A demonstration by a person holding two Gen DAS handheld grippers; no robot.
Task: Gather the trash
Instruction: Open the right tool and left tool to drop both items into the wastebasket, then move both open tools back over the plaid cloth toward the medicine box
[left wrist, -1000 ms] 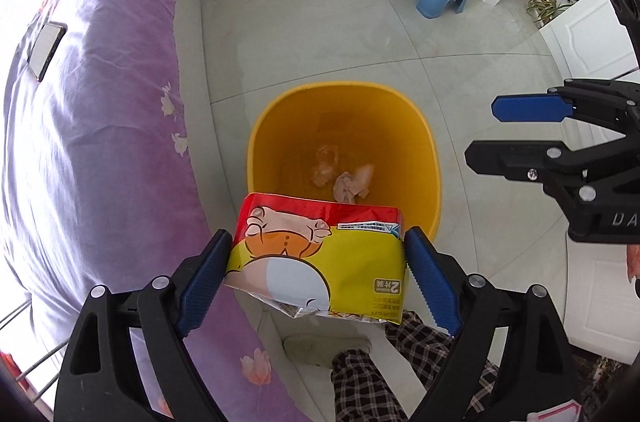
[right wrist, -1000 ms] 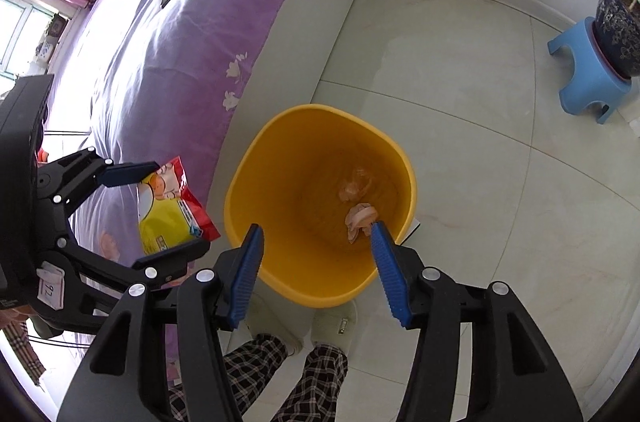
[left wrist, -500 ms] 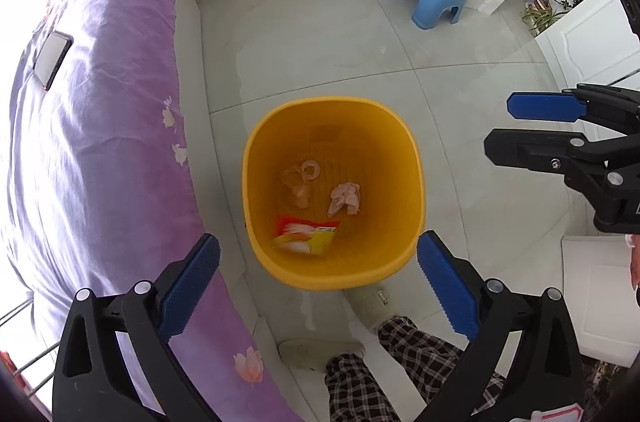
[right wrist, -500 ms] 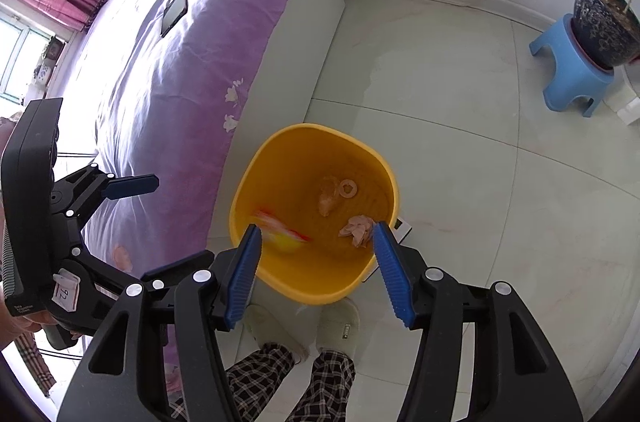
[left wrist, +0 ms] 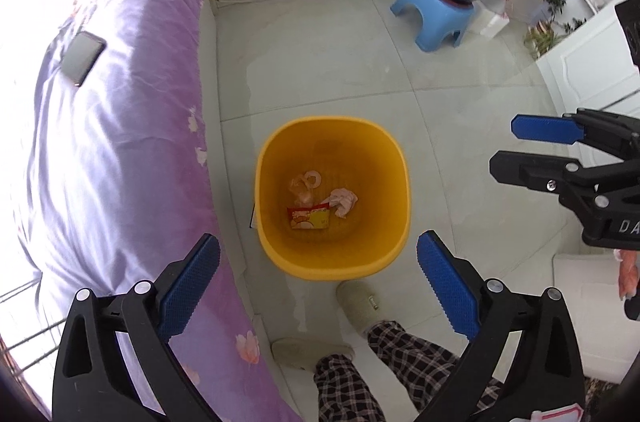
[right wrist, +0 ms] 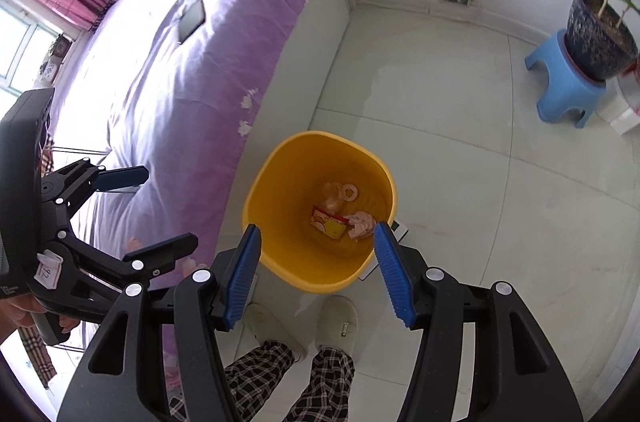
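down on the pale tiled floor, just beside the edge of the bed with the purple flowered cover, stands the round yellow plastic bin. at its bottom lies the small red and yellow snack wrapper, flat, printed face up with a pale cartoon figure on it, its red band along the top edge. it touches a crumpled pinkish tissue on one side and a clear crinkled bit of plastic film with a ring just above it. the left gripper hangs over the near rim of the bin with its blue-padded jaws spread wide and nothing between them. the right gripper hangs over the same rim, jaws parted about halfway, also bare.
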